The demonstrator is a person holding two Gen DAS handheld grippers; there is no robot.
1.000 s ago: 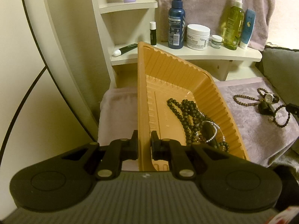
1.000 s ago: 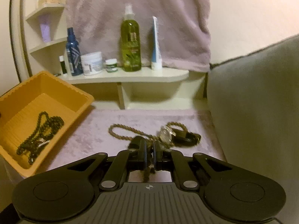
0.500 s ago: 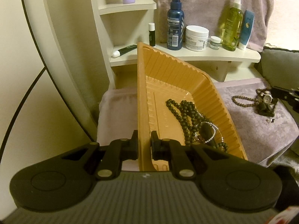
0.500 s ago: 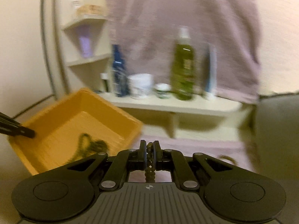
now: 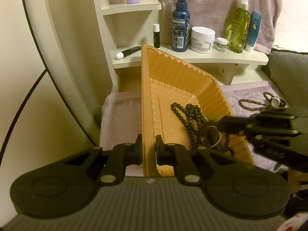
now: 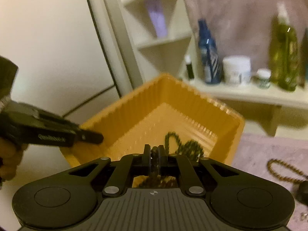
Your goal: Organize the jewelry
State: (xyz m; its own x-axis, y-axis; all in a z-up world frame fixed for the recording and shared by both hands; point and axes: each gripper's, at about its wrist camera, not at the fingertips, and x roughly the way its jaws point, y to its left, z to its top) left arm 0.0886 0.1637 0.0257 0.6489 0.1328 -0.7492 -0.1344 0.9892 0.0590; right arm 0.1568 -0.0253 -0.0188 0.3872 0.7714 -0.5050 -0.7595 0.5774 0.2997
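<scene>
Bead strand (image 6: 154, 155) between claw (image 6: 153, 158) fingers

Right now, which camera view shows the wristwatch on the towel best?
The left wrist view. There the wristwatch lies sharp and whole on the towel, its round face beside a brown bead strand. In the right wrist view only a dark, blurred shape at the right edge might be it.

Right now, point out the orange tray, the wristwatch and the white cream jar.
orange tray (image 5: 174, 71): left wrist view, ribbed far wall.
wristwatch (image 5: 274, 102): left wrist view, round dial.
white cream jar (image 5: 202, 42): left wrist view, labelled front.
</scene>
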